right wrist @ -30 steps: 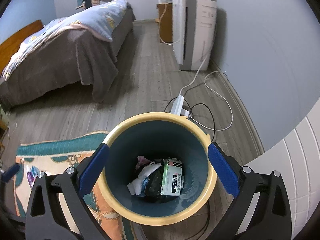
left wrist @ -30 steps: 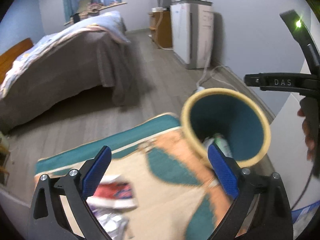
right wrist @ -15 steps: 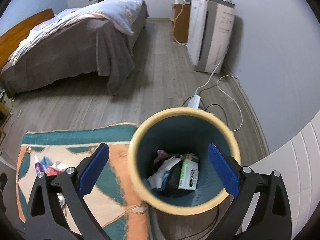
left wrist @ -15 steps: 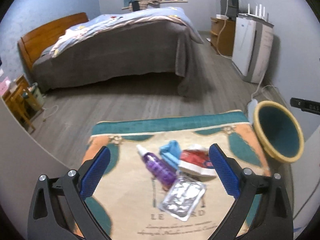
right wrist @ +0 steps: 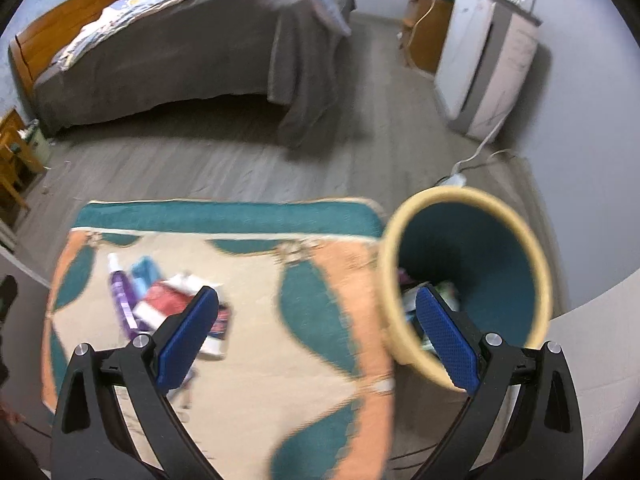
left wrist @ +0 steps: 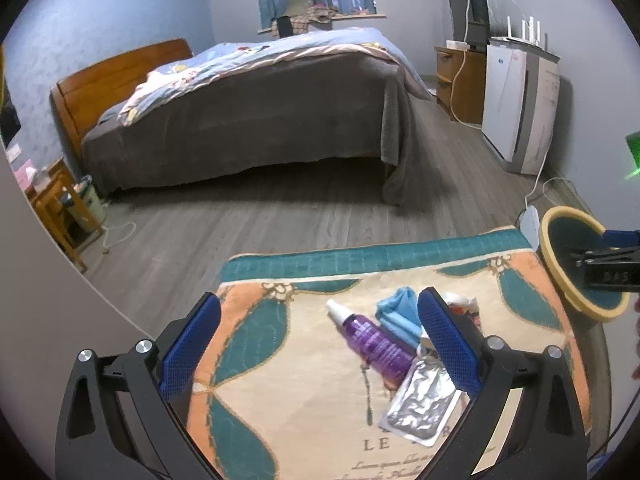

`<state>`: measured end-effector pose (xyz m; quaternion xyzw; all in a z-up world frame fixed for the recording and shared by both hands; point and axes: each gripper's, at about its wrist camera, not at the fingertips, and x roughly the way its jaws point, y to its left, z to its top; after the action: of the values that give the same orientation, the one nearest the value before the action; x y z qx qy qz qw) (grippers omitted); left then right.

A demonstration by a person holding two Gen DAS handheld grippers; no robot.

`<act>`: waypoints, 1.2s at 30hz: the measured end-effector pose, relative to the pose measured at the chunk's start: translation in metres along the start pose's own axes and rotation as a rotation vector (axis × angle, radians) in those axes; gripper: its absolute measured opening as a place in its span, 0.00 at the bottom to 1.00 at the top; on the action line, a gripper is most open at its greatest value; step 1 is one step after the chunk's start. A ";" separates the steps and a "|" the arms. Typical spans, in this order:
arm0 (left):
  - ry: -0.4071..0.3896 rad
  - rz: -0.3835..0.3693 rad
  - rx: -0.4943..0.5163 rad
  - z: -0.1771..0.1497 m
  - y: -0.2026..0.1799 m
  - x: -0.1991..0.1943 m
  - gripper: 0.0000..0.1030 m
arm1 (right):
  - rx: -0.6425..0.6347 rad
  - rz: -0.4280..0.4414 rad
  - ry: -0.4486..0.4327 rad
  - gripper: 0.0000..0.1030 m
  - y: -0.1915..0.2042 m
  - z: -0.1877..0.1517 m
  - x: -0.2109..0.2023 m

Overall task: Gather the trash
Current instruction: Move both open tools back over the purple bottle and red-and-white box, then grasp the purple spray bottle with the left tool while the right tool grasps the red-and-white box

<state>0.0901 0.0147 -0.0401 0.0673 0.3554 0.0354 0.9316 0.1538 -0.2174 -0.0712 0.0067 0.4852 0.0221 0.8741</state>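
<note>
On the patterned rug (left wrist: 280,364), lower centre of the left wrist frame, lies the trash: a purple spray bottle (left wrist: 370,338), a blue cloth (left wrist: 398,312), a silver foil pouch (left wrist: 424,404) and a red-and-white wrapper (right wrist: 168,304). Left claw (left wrist: 318,346): jaws wide, holding nothing, above the rug. Right claw (right wrist: 316,336): jaws wide, empty, between the trash pile and the bin. The yellow-rimmed bin (right wrist: 532,248) stands just beside the rug's right edge, with trash inside.
</note>
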 end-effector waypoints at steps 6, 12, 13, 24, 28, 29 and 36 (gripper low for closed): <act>0.014 -0.019 0.008 -0.006 0.011 0.005 0.95 | 0.020 0.067 0.039 0.94 0.027 -0.006 0.013; 0.038 -0.046 0.010 -0.009 0.022 0.010 0.95 | 0.057 0.098 0.115 0.94 0.039 -0.009 0.034; 0.039 -0.060 0.009 -0.010 0.024 0.012 0.95 | 0.053 0.092 0.127 0.94 0.041 -0.008 0.039; 0.147 -0.047 -0.010 -0.016 0.029 0.051 0.95 | 0.000 0.108 0.179 0.93 0.066 -0.004 0.086; 0.180 -0.049 0.030 -0.020 0.021 0.063 0.95 | -0.052 0.122 0.211 0.67 0.074 -0.005 0.104; 0.185 -0.052 0.038 -0.021 0.019 0.065 0.95 | -0.065 0.144 0.218 0.64 0.075 -0.006 0.107; 0.249 -0.067 0.103 -0.028 -0.004 0.092 0.95 | -0.171 0.177 0.233 0.12 0.080 -0.006 0.115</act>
<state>0.1404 0.0244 -0.1216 0.0981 0.4715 -0.0062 0.8764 0.2069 -0.1325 -0.1692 -0.0275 0.5770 0.1410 0.8040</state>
